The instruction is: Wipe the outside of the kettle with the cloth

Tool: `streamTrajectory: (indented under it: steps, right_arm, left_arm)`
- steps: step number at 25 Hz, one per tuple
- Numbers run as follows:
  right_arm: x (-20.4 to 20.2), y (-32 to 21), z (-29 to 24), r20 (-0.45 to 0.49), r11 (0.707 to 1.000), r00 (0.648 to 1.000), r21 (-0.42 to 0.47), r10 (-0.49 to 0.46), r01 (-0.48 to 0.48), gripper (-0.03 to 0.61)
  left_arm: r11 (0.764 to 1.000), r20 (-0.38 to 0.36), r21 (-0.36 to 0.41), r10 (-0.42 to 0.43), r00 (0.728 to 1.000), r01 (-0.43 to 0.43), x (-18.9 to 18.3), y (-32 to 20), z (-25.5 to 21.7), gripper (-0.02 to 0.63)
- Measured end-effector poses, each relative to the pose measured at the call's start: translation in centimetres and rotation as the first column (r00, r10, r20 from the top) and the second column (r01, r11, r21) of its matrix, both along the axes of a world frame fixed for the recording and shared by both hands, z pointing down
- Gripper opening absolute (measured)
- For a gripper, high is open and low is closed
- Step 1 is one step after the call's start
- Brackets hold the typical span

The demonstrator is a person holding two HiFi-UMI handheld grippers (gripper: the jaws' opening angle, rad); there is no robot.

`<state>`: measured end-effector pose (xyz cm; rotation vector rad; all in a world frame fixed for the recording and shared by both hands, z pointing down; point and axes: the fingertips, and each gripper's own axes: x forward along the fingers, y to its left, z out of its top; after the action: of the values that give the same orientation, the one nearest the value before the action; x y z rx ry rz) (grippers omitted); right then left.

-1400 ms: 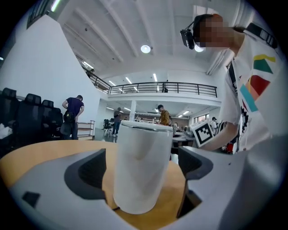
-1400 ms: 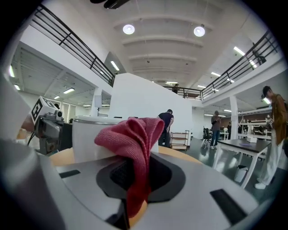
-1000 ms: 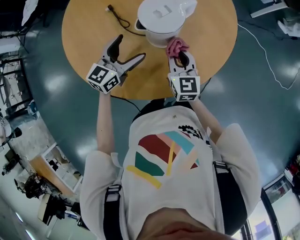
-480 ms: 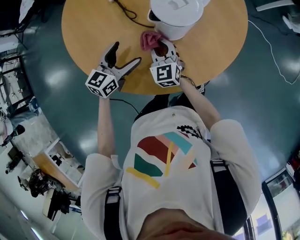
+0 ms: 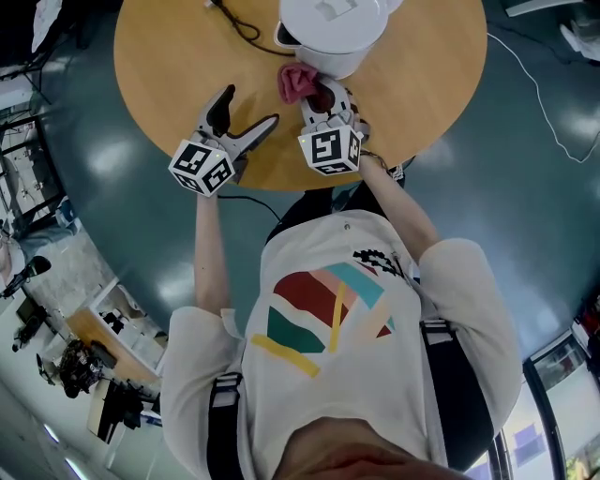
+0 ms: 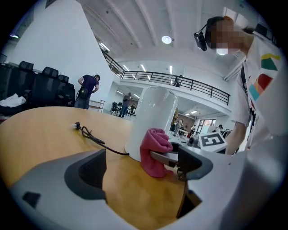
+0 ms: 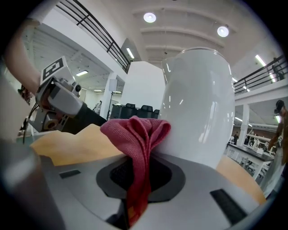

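Observation:
A white kettle [image 5: 333, 28] stands at the far side of the round wooden table [image 5: 169, 75]; it also shows as the white kettle [image 6: 150, 121] and the white kettle [image 7: 198, 108]. My right gripper [image 5: 323, 94] is shut on a pink cloth [image 5: 298, 82], which presses against the kettle's near lower wall. The pink cloth [image 7: 137, 148] hangs bunched between the jaws, and the pink cloth [image 6: 154, 150] shows beside the kettle base. My left gripper [image 5: 246, 114] is open and empty, left of the kettle and apart from it.
A black power cord [image 5: 239, 28] with its plug [image 6: 76, 126] lies on the table left of the kettle. The table's near edge [image 5: 272, 183] is just beyond the person's body. A white cable [image 5: 534, 75] trails on the floor at right.
My right gripper carried the cloth from the kettle's near right side leftward round its near wall, then held there. The left gripper barely moved.

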<state>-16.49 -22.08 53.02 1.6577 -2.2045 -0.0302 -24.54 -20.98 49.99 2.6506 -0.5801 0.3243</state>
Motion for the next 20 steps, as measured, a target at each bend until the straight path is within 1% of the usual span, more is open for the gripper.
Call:
streamTrajectory:
  steps: [4,7,10,13,15,17,20]
  right_arm:
    - [2.3,2.0,-0.5,-0.015,1.0,1.0,0.001,-0.002,0.002,0.048]
    - [4.4,3.0,-0.3,-0.026,1.0,0.999,-0.005,-0.028,0.028,0.046]
    - [7.7,3.4,0.3,-0.035,0.999,0.998,-0.007,-0.054,0.054,0.046]
    - [11.4,3.8,0.9,-0.033,0.999,0.998,-0.008,-0.051,0.051,0.046]
    - [13.3,3.2,0.9,-0.035,0.998,0.998,-0.012,-0.059,0.059,0.047]
    - [14.6,2.2,1.0,-0.047,0.996,0.995,-0.01,-0.091,0.091,0.047]
    - [15.5,0.6,1.9,-0.048,0.992,0.991,0.004,-0.127,0.127,0.047]
  left_arm:
    - [1.0,-0.001,0.004,-0.005,1.0,0.005,1.9,0.5,-0.6,0.529]
    - [1.0,0.031,0.016,0.009,0.999,-0.009,3.6,1.3,-0.4,0.529]
    - [1.0,0.053,0.014,0.015,0.998,-0.016,5.9,2.0,0.4,0.529]
    - [1.0,0.055,0.014,-0.013,0.998,0.013,7.6,2.6,0.9,0.529]
    - [0.999,0.05,0.019,-0.041,0.998,0.04,8.5,2.5,0.7,0.529]
    - [0.997,0.055,0.03,-0.074,0.996,0.072,9.3,2.1,0.6,0.529]
    - [0.991,0.061,0.037,-0.128,0.99,0.126,9.7,1.9,1.5,0.529]
